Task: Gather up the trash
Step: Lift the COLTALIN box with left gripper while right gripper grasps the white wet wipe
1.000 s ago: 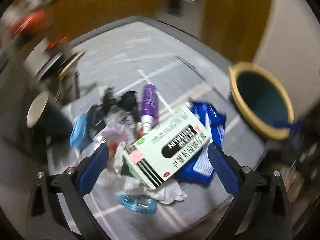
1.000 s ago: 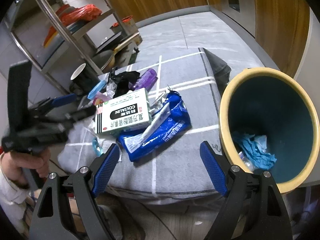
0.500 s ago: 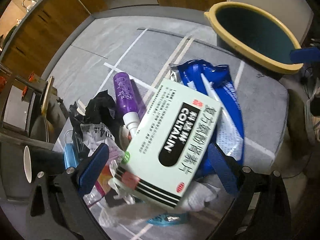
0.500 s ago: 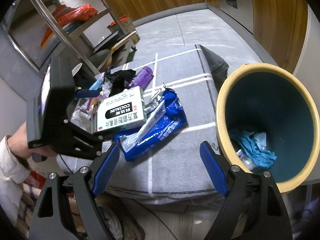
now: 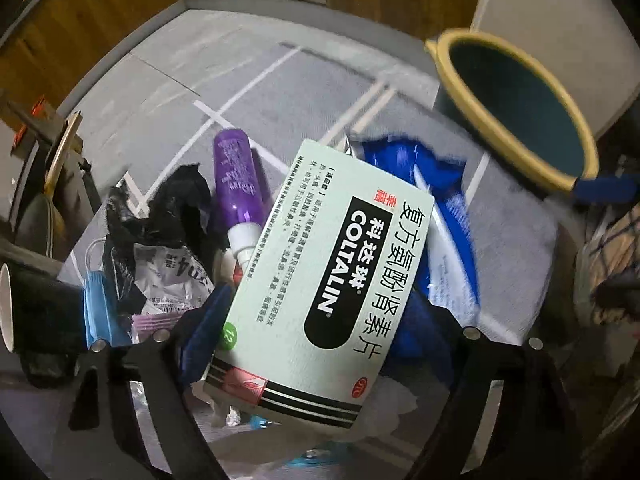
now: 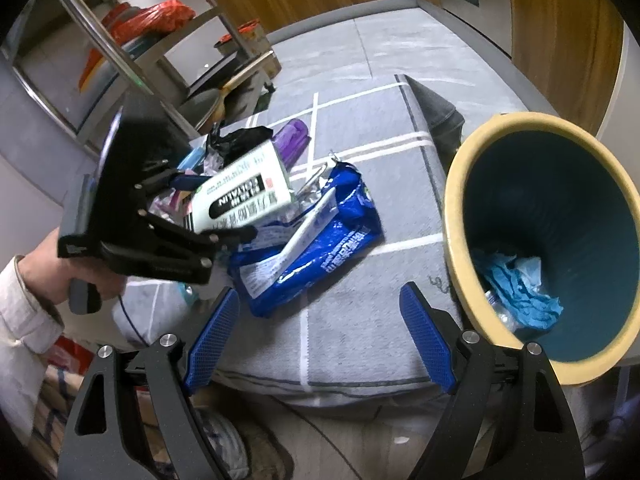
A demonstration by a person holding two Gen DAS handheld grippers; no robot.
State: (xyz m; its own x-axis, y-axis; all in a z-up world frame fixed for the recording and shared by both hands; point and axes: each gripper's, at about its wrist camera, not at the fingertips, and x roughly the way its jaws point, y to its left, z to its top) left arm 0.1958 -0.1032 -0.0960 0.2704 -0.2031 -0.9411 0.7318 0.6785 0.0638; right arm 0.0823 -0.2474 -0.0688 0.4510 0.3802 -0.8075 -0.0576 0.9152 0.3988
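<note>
We see a grey cushion (image 6: pixel 352 320) with white stripes, littered with trash. At the middle of the left wrist view lies a pale green medicine box (image 5: pixel 320 280), resting on the heap. Our left gripper (image 5: pixel 316 332) straddles it: its blue pads sit at either side of the box's lower half, and the jaws are closing around it. Whether the pads already press the cardboard we cannot tell.

At eleven o'clock from the box lies a purple bottle (image 5: pixel 236 188) with a white cap. At nine o'clock are a black crumpled bag (image 5: pixel 168 208) and a white wrapper (image 5: pixel 172 280). At two o'clock, partly under the box, lies a blue foil packet (image 5: pixel 448 208).

In the right wrist view, our right gripper (image 6: pixel 320 338) hangs with jaws wide apart and nothing between them, over the cushion's near edge. At three o'clock stands a yellow-rimmed bin (image 6: pixel 456 216), holding blue crumpled paper (image 6: pixel 516 284). A hand (image 6: pixel 52 256) at nine o'clock grips the left tool.
</note>
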